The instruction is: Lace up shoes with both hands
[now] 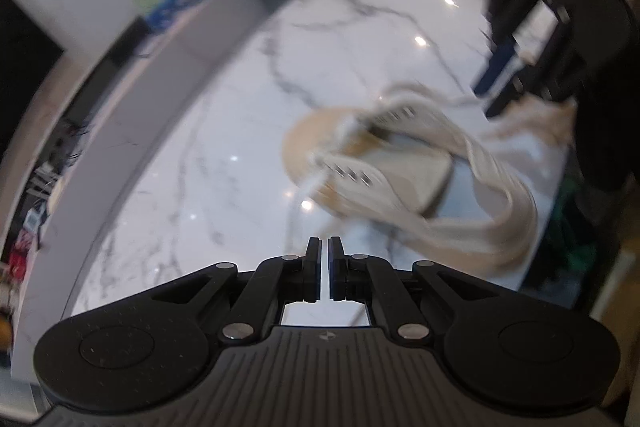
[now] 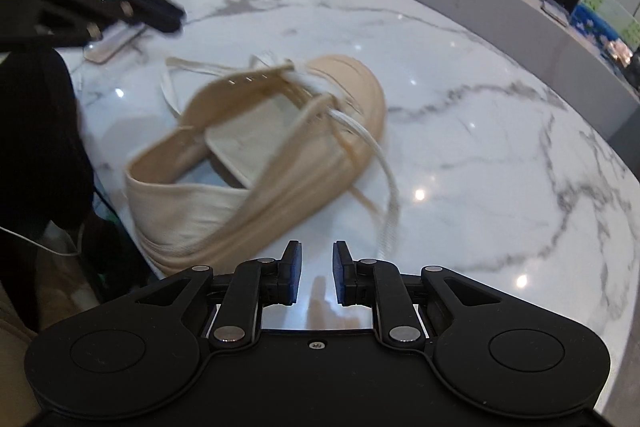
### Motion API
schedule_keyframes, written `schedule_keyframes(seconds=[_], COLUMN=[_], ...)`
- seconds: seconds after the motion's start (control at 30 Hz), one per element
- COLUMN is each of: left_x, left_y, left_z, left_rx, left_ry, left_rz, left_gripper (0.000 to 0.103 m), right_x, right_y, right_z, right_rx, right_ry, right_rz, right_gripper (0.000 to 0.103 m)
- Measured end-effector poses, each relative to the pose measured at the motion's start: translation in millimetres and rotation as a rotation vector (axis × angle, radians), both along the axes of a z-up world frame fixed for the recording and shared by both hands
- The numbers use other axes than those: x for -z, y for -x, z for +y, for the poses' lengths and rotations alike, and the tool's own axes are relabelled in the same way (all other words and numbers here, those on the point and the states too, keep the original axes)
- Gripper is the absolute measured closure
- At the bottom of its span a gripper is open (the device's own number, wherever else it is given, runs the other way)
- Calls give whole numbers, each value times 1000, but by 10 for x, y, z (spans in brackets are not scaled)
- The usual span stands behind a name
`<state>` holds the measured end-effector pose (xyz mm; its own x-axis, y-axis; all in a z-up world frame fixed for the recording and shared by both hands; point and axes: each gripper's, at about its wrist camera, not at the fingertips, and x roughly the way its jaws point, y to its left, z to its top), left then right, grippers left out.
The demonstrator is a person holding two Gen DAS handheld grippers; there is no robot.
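Black left claw (image 1: 324,241) pressed together, right claw (image 2: 316,251) slightly spread, above shoe (image 2: 256,163).

Left wrist view: camera sits behind the left hand-held gripper (image 1: 324,269), looking steeply down over the counter (image 1: 224,115); the shoe (image 1: 400,171) lies ahead and right of centre, near, blurred.

Right wrist view: camera behind the right hand-held gripper (image 2: 316,273), also angled down, shoe (image 2: 256,155) ahead and left, close.

Shared: the shoe, the counter (image 2: 480,99) around it. Each view catches the other hand-held gripper beyond the shoe.
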<state>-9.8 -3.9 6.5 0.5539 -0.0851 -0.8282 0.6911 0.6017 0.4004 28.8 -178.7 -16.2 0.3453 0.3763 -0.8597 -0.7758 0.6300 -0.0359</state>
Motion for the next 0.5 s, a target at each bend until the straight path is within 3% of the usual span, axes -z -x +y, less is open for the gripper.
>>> schedule_keyframes(seconds=[0.13, 0.5], left_x=[253, 668], left_y=[-23, -254], left_z=[7, 53], left_rx=[48, 25], left_ry=[-15, 58], left_rz=[44, 144], left_gripper=[87, 83], right_x=[27, 97], right_y=[-14, -77], right_z=[29, 9], right_rx=[-4, 3], right_ry=[-15, 5], right_rz=[36, 71], right_gripper=[86, 85])
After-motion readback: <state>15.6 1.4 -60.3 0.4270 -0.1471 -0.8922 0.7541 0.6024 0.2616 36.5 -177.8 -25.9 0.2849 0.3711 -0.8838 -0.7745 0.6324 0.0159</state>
